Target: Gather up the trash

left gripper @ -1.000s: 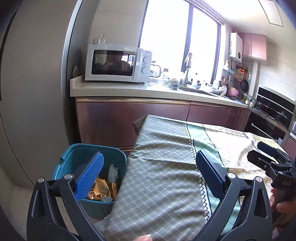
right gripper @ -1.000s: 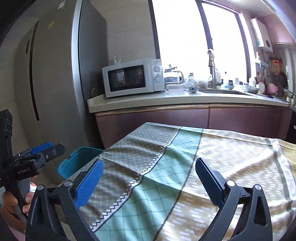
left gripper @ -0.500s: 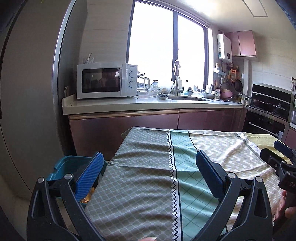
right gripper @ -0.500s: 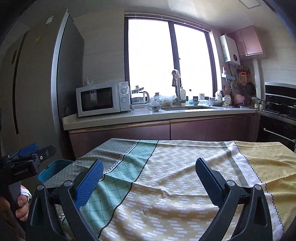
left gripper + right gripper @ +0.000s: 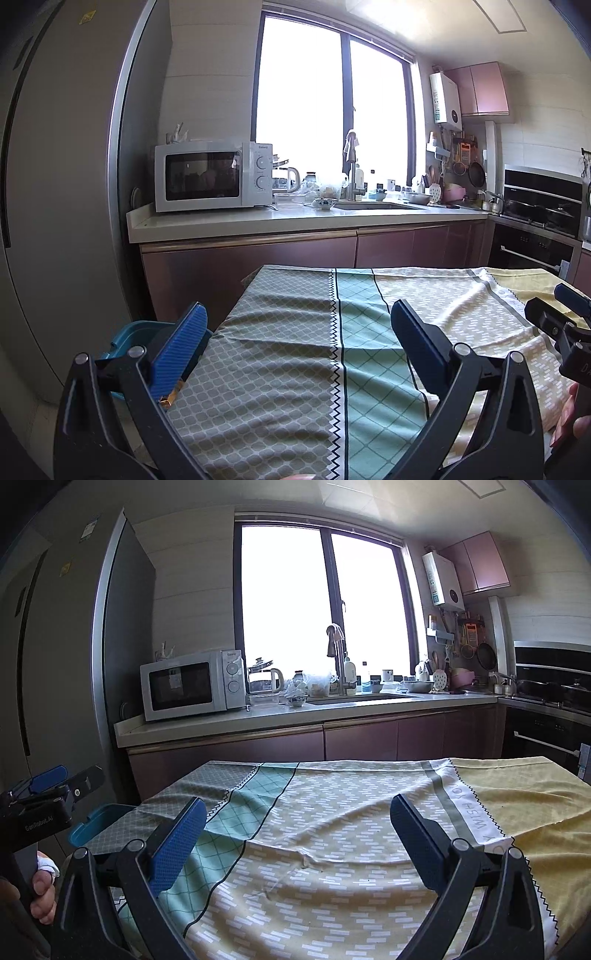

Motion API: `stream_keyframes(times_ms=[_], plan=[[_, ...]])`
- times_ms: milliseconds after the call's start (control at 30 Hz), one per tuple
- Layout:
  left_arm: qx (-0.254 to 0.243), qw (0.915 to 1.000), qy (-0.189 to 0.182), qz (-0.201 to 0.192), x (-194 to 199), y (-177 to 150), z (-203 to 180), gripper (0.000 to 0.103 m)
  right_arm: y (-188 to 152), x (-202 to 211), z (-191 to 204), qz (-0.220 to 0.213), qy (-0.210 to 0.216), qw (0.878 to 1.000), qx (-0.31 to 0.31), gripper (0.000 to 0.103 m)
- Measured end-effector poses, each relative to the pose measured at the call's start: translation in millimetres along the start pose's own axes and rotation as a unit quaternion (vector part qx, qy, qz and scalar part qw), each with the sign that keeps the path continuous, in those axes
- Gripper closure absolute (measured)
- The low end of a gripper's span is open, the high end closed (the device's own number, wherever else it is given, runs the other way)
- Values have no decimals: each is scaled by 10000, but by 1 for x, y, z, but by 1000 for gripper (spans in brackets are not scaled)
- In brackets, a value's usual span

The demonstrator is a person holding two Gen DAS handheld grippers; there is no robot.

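Domestic kitchen: microwave on the surface, sink with faucet, refrigerator, built-in oven, wall cabinets.

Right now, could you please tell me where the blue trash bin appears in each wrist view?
Left wrist view: the blue trash bin sits low on the left, partly hidden behind the left jaw, beside the tablecloth's edge.
Right wrist view: the bin is low on the left, by the tablecloth's corner.
Shared landmark: the white microwave on the counter.
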State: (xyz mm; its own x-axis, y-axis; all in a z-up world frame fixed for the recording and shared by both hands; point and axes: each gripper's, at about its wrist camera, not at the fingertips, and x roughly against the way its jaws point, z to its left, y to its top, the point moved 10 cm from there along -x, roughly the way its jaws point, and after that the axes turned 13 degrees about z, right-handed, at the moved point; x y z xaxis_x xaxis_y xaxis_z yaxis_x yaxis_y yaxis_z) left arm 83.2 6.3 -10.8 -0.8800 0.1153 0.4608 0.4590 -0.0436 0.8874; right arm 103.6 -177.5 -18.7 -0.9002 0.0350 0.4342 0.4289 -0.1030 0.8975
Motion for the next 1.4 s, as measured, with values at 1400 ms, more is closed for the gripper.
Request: stream_keyframes(times_ms=[1400], plan=[[36, 10000, 33, 42, 5, -5, 7, 5, -4, -2, -2, 116, 30, 9999, -1, 7]])
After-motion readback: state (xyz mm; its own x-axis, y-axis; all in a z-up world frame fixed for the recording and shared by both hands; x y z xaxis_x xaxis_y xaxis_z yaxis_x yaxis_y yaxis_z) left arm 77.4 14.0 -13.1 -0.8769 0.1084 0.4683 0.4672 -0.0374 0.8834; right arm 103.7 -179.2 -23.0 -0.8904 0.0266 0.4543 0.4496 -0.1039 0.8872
